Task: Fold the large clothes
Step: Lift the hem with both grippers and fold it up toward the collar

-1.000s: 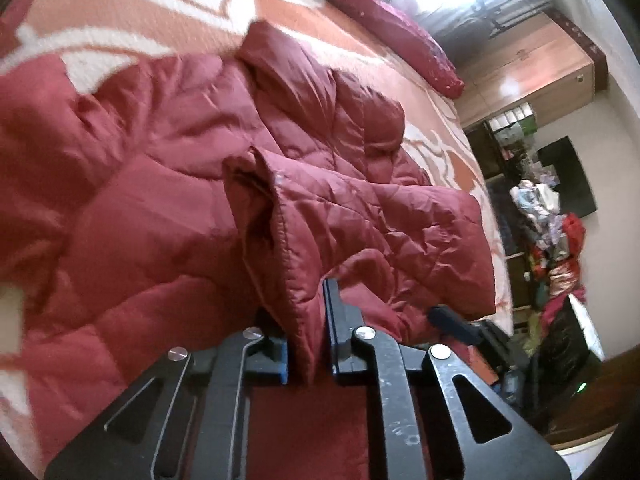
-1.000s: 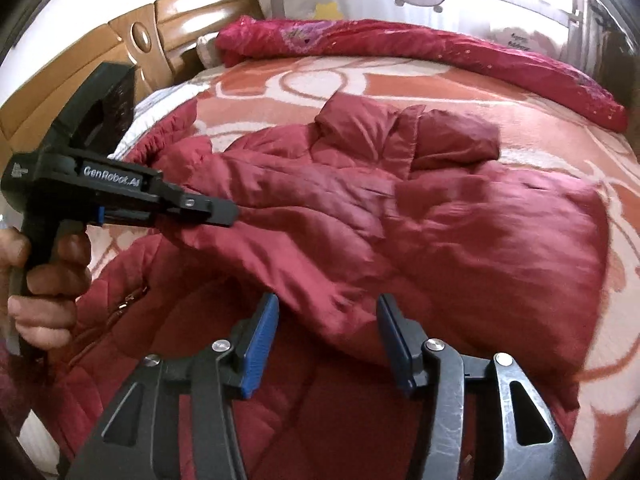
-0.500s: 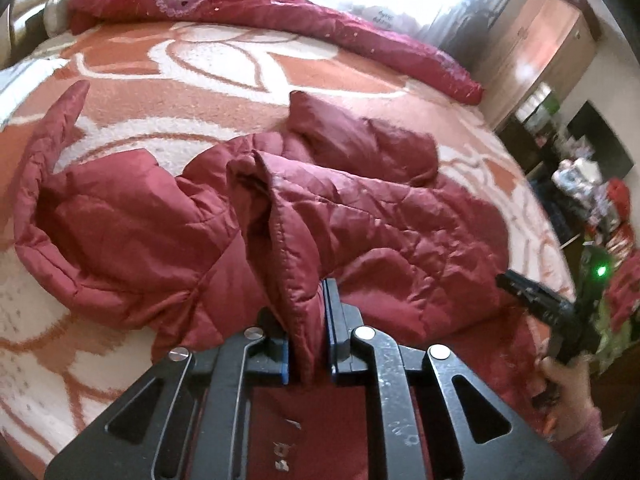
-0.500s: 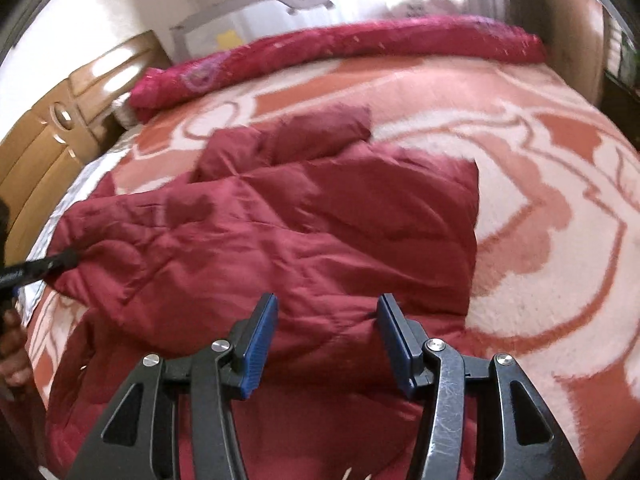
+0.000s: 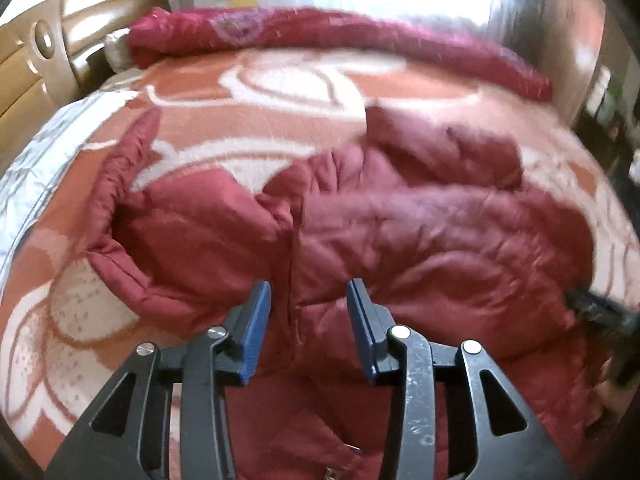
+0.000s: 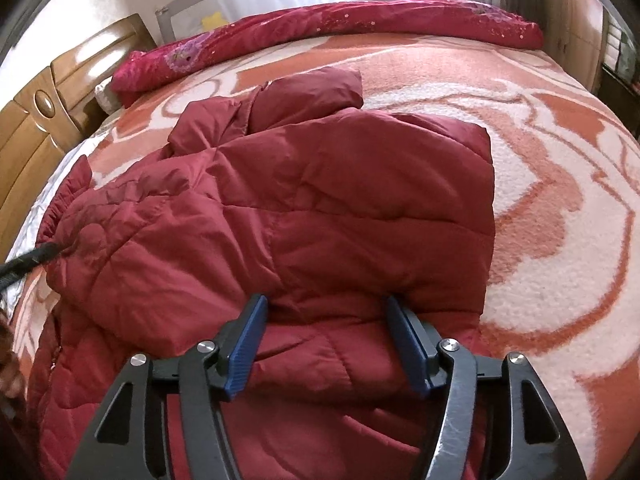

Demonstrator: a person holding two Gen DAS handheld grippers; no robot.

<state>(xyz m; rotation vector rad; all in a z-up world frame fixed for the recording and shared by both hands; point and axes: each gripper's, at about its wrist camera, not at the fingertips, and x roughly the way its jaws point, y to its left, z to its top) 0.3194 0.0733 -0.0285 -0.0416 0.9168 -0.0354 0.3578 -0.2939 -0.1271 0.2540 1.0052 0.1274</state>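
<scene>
One quilted red jacket (image 6: 304,216) lies on one bed blanket (image 6: 560,184), with one rolled red quilt (image 6: 360,24) along the far side. Two grippers, the left gripper (image 5: 308,316) and right gripper (image 6: 324,340), and one wooden headboard (image 6: 44,120).

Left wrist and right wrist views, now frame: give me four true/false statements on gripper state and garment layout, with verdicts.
1. The left gripper is clamped on fabric. False: its fingers are spread and hold nothing.
2. The right gripper is open above the dark red quilted puffer jacket. True.
3. The jacket lies on a bare wooden floor. False: it lies on the orange and white patterned blanket covering the bed.
4. A rolled crimson floral quilt runs along the bed's far edge. True.
</scene>
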